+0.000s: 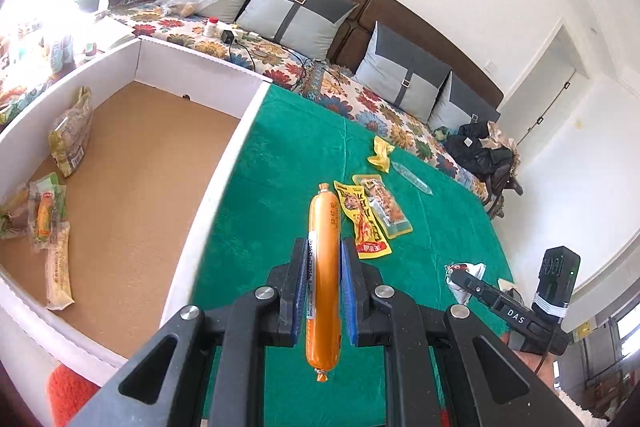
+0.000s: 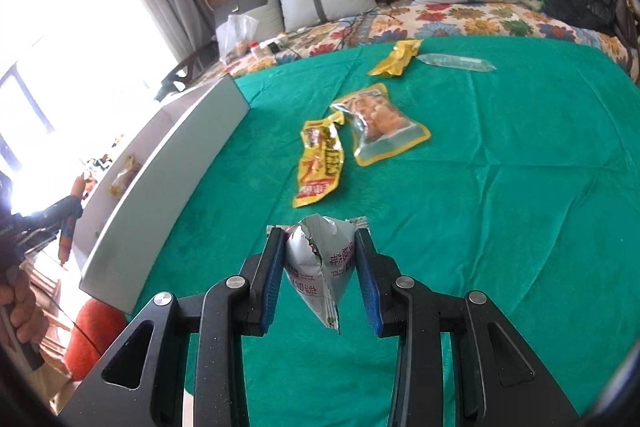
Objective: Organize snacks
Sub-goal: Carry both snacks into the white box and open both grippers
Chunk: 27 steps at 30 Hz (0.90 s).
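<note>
Sausage (image 1: 324, 267) sits pinched in the left hand-held gripper (image 1: 324, 259) above the green cloth (image 1: 420, 227); carry it toward ten o'clock, clear the box (image 1: 224, 163) wall, then release low. Right hand-held gripper (image 2: 320, 251) pinches a torn white packet (image 2: 320, 259). Yellow packets (image 2: 320, 163) at twelve o'clock remain, well apart from either path.

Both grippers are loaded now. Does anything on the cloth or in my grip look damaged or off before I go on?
Yes: the white packet pinched in the right gripper has a ragged, torn-looking top edge and is crumpled. The sausage in the left gripper looks intact. The snacks on the green cloth lie scattered.
</note>
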Each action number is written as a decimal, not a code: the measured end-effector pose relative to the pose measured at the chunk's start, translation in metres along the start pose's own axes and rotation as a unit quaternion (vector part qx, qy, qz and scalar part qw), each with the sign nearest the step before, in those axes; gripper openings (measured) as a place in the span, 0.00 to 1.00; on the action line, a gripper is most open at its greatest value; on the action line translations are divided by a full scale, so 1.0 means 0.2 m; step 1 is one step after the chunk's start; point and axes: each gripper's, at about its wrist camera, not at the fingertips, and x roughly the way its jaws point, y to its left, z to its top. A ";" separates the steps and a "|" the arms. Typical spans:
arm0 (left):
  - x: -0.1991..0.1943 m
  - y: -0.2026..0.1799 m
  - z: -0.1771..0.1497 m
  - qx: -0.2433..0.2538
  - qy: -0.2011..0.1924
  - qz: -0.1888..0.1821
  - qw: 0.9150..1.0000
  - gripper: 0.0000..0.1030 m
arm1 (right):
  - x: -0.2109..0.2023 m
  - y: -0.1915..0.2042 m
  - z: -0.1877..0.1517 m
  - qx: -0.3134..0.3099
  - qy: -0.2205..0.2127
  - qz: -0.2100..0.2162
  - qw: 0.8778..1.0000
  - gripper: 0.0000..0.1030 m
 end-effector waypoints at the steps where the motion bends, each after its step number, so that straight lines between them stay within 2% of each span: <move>1: -0.04 0.06 0.05 -0.002 -0.010 0.012 1.000 0.15 | 0.02 0.11 0.05 -0.009 -0.006 0.021 1.000 0.36; 4: -0.11 0.24 0.18 -0.011 -0.029 0.048 0.998 0.15 | 0.08 0.45 0.22 -0.043 -0.016 0.085 0.995 0.36; 7: -0.14 0.44 0.28 -0.023 -0.035 0.093 0.995 0.15 | 0.18 0.79 0.34 -0.085 -0.014 0.132 0.987 0.36; 11: -0.11 0.68 0.30 -0.035 -0.022 0.151 0.988 0.15 | 0.38 1.17 0.41 -0.137 0.003 0.153 0.979 0.36; 12: -0.09 0.73 0.30 -0.034 -0.016 0.172 0.984 0.17 | 0.45 1.23 0.41 -0.142 0.012 0.151 0.978 0.39; 13: -0.08 0.76 0.28 -0.031 -0.012 0.195 0.980 0.36 | 0.51 1.28 0.41 -0.146 0.024 0.137 0.979 0.43; 14: -0.05 0.80 0.27 -0.029 -0.004 0.218 0.976 0.53 | 0.57 1.32 0.41 -0.149 0.040 0.121 0.981 0.63; 15: -0.04 0.83 0.25 -0.031 -0.001 0.240 0.970 0.86 | 0.61 1.34 0.40 -0.151 0.051 0.105 0.982 0.74; 16: -0.05 0.84 0.22 -0.032 -0.011 0.256 0.966 0.93 | 0.62 1.33 0.39 -0.153 0.055 0.090 0.983 0.73; 17: -0.07 0.85 0.20 -0.033 -0.024 0.261 0.964 0.93 | 0.62 1.30 0.37 -0.156 0.055 0.086 0.982 0.73; 19: -0.09 0.85 0.15 -0.037 -0.031 0.251 0.967 0.94 | 0.57 1.21 0.31 -0.168 0.048 0.081 0.981 0.73; 21: -0.12 0.80 0.11 -0.040 -0.033 0.243 0.969 0.94 | 0.52 1.07 0.24 -0.194 0.034 0.046 0.979 0.73; 23: -0.13 0.71 0.07 -0.035 -0.042 0.231 0.971 0.94 | 0.47 0.86 0.13 -0.220 0.017 -0.010 0.975 0.73; 25: -0.12 0.58 0.04 -0.026 -0.049 0.210 0.976 0.94 | 0.44 0.61 0.01 -0.247 0.010 -0.081 0.966 0.73; 27: -0.08 0.42 0.03 -0.012 -0.050 0.183 0.982 0.96 | 0.43 0.32 -0.09 -0.258 0.035 -0.152 0.954 0.73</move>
